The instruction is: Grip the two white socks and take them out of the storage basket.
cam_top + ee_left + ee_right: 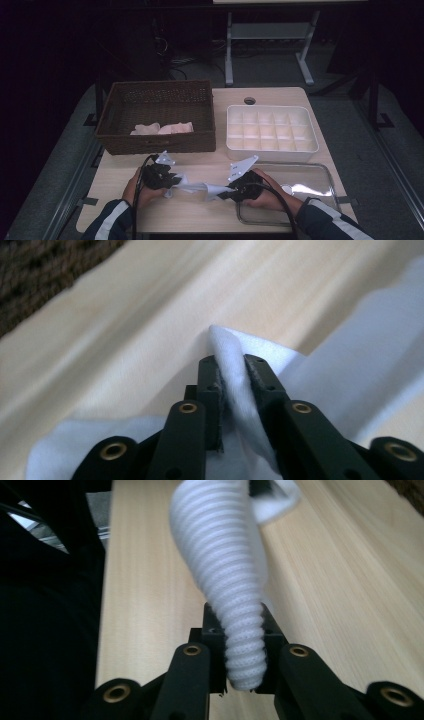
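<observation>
In the high view, the near wall of the wicker basket [156, 142] is hiding the lower part of the pale cloths [162, 128] lying inside, so their number is staying unclear. The white cloth [197, 189] is showing too small there to tell its folds. In the left gripper view, the picture's right and bottom edges are cutting that cloth [350, 375] off, and the surface [150, 325] is blurring. In the right gripper view, the cloth's [225, 565] far end is blurring at the top edge.
</observation>
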The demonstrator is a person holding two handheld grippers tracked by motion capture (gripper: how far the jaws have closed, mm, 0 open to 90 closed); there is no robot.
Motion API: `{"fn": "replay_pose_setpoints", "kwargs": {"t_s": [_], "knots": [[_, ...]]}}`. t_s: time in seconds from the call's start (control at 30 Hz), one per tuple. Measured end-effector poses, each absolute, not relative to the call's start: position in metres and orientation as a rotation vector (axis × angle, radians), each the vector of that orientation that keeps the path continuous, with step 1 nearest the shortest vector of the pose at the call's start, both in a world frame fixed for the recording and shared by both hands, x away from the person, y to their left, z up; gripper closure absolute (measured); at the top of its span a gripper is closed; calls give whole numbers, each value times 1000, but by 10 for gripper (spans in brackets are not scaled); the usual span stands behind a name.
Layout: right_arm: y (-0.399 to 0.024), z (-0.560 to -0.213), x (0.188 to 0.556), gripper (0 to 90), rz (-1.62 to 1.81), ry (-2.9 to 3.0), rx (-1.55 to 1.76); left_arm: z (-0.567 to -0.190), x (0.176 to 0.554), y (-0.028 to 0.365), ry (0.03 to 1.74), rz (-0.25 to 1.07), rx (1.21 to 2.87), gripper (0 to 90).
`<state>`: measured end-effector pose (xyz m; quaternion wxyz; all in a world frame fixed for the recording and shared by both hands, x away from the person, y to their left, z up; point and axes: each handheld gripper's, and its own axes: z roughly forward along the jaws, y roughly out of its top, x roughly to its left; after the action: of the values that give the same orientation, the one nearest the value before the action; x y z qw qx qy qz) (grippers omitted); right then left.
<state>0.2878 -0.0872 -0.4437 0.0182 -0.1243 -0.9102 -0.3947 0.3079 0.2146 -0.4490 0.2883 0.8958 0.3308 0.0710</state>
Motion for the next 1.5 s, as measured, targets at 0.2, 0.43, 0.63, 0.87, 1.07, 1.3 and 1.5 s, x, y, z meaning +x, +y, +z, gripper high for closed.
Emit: {"fn": "replay_pose_setpoints", "kwargs": {"t_s": [0.2,0.43,0.63,0.87,1.07,1.3,1.5], "knots": [[-87,-452,298,759,-1172,-2841,-494,-440,305,220,834,255,2311,530],[-89,-456,305,728,-1153,-2851,-556,-431,294,212,610,220,2253,353],[-89,-458,309,639,-1126,-2859,-597,-440,293,188,466,170,2348,406],[-90,-452,304,480,-1149,-2956,-628,-452,296,184,457,138,2415,685],[-96,-438,299,508,-1266,-2997,-599,-451,298,187,502,104,2371,857],[-97,-429,291,699,-1374,-3034,-547,-453,302,188,537,121,2371,803],[-86,-434,278,664,-1308,-3034,-289,-445,302,197,582,162,2315,577]]}}
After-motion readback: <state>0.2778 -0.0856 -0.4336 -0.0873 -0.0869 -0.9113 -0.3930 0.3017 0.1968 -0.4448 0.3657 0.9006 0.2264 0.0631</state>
